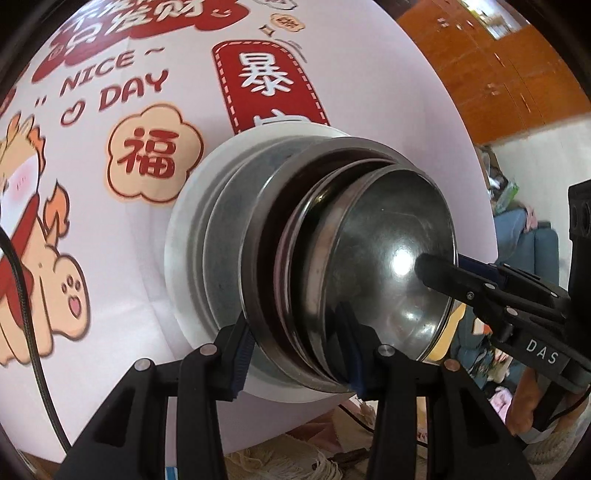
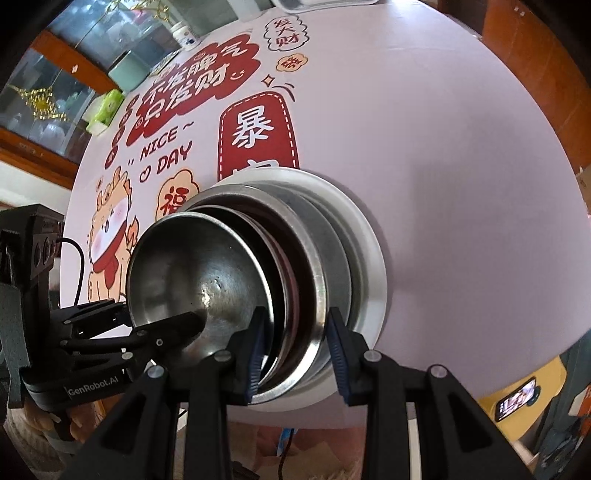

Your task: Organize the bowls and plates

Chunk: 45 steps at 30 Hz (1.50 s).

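A nested stack of steel bowls and dishes sits over a white plate on a table with a printed cloth. The top steel bowl leans inside a wider steel dish. My left gripper clamps the stacked rims on one side, one pad inside the top bowl and one outside the wide dish. My right gripper clamps the opposite side the same way. Whether the stack rests on the white plate I cannot tell.
At the table's far edge stand a green box, a mint container and a white bottle. A phone lies on a yellow surface below the table's near edge. A wooden cabinet stands behind.
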Available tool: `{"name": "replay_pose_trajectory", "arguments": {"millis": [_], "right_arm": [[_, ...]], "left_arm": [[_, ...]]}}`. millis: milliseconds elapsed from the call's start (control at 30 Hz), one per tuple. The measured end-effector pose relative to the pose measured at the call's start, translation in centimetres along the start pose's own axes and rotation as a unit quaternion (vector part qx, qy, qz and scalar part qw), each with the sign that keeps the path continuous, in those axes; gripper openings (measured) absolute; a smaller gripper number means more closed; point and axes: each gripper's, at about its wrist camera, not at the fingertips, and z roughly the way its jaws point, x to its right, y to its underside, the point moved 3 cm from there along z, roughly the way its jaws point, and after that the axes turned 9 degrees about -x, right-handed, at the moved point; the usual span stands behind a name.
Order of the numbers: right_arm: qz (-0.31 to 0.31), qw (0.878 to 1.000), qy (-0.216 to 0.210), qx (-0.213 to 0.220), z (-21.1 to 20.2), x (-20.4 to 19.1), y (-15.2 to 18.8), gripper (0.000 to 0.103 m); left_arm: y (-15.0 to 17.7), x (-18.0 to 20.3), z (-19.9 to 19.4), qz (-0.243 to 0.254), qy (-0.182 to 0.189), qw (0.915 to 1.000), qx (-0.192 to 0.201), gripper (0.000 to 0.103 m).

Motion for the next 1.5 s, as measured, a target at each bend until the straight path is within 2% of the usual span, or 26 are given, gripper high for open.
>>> {"name": "replay_pose_trajectory", "arguments": {"millis": [233,300,400,467,633,733,1067,1333,1400,1467,1500], "right_arm": [[-0.028,0.999,-0.008,-0.02,0.9,-0.5,-0.4,0.032],[-0.036,0.999,-0.006,-0.024,1.0,-0.8,-0.4,0.032],[-0.038,0.999,-0.008,-0.025,1.1,-0.8,-0.4,0.032],[-0.036,0.999,-0.009,-0.027,1.0,-0.8,-0.5,0.032],[-0.03,0.999,-0.016,-0.031,1.0,-0.6,-0.6,0.033],[-0.028,0.999,-0.018,-0.028,0.8,-0.6,-0.5,0.034],[-0.032,0.999,-0.024,-0.01,-0.8,-0.8,-0.2,0.034],[-0.041,0.999,-0.022,0.006,-2.3,-1.3,0.4,0.034],[-0.044,0.999,-0.023,0.012,-2.9,-1.4,0.5,0.034],[-0.049,0.998,-0.024,0.021,-3.7,-1.8,0.7,0.034],[-0.051,0.998,-0.024,0.025,-4.0,-1.9,0.7,0.034]], "left_arm": [[0.2,-0.7,-0.9,-0.03,-0.003,0.9993,0.022,0.042],[0.4,-0.9,-1.2,-0.031,-0.002,0.9993,0.022,0.044],[0.4,-0.8,-1.1,-0.032,0.0,0.9992,0.022,0.052],[0.4,-0.5,-1.2,-0.03,-0.004,0.9991,0.028,0.063],[0.7,0.2,-2.2,-0.015,-0.015,0.9987,0.046,0.073],[0.8,0.4,-2.7,-0.015,-0.024,0.9983,0.051,0.08],[1.3,0.8,-3.7,-0.02,-0.026,0.9981,0.053,0.087],[2.4,1.6,-5.5,-0.017,-0.051,0.9959,0.073,0.088],[2.9,1.9,-6.4,-0.016,-0.05,0.9953,0.082,0.092],[3.3,2.1,-7.3,-0.014,-0.048,0.9943,0.094,0.102],[3.5,2.3,-7.9,-0.013,-0.048,0.9935,0.103,0.102]]}}
